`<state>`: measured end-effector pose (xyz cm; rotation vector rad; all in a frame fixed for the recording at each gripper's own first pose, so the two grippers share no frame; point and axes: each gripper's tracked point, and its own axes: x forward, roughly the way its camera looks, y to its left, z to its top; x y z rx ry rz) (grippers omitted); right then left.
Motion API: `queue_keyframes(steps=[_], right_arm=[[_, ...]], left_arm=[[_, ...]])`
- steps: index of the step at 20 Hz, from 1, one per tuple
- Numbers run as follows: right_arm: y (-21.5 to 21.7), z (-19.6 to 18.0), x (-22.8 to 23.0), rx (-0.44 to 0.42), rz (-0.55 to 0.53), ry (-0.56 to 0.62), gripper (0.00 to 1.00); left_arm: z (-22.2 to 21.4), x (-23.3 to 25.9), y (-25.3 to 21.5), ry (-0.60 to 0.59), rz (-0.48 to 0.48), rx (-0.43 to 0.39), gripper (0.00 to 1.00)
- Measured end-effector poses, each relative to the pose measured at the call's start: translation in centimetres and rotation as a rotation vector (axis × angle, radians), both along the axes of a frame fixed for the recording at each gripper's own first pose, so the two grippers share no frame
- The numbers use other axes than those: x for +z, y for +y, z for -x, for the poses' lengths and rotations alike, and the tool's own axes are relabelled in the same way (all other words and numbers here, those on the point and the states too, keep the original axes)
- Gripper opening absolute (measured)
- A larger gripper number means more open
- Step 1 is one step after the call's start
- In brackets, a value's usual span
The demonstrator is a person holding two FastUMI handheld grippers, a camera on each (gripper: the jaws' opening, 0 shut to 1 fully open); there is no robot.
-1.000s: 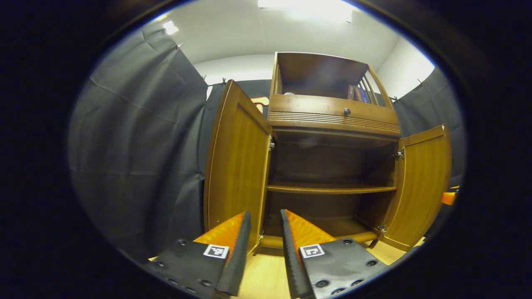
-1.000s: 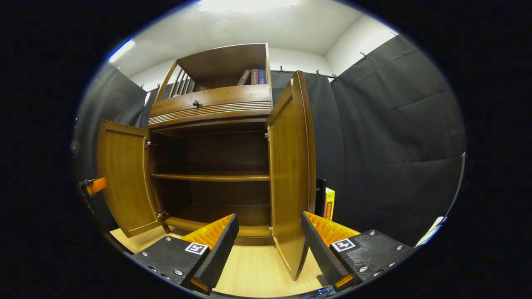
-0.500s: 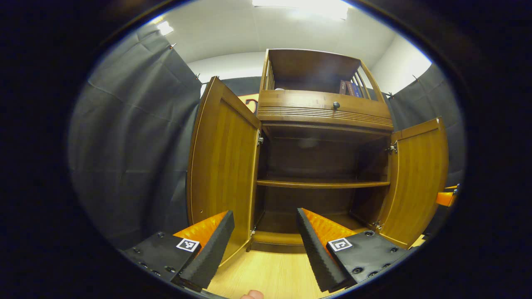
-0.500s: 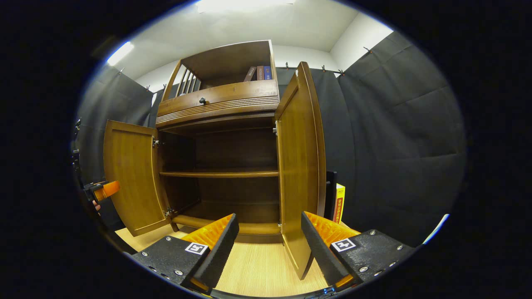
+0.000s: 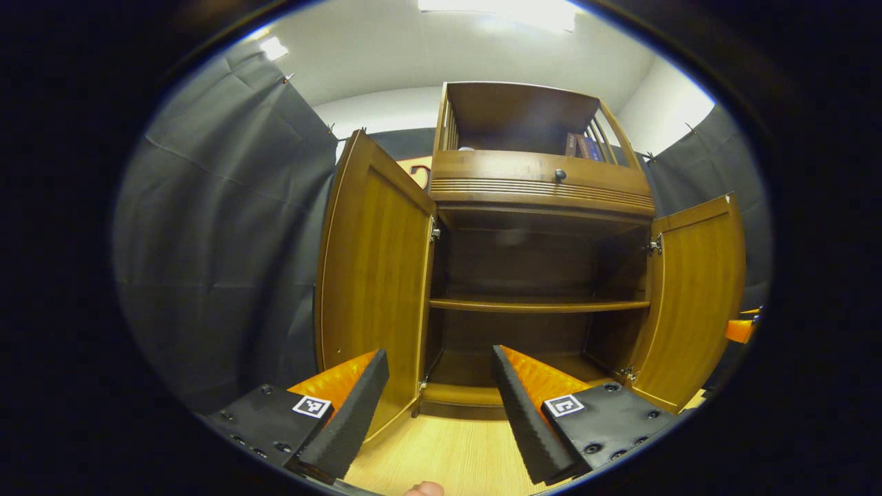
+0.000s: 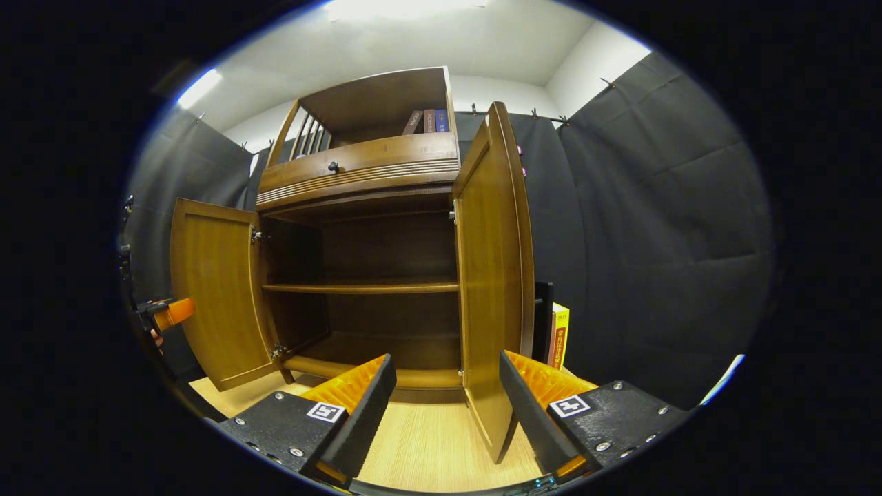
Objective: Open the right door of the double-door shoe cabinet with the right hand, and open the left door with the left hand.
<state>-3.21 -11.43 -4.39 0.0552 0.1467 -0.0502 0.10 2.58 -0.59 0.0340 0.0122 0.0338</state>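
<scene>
Both doors stand open, and I have my left gripper (image 5: 437, 396) and right gripper (image 6: 448, 406) spread apart, holding nothing. The right door (image 6: 493, 275) hangs at twelve o'clock between my right fingers, so I judge any forward drift would knock it shut.

The other gripper (image 6: 169, 313) is cut off at the edge — books (image 6: 427, 121) sit half-hidden behind the drawer front (image 6: 358, 165).

Left tongs (image 5: 437, 403) and right tongs (image 6: 444, 406) both hang with jaws spread wide, gripping nothing
</scene>
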Motion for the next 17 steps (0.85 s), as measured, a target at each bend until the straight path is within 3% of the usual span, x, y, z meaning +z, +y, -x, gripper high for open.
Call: queue_keyframes(steps=[17], right_arm=[[1.9,-0.5,0.3,0.021,0.021,-0.016,0.92]], left_arm=[[-0.1,0.6,-0.3,-0.015,-0.052,-0.026,0.93]])
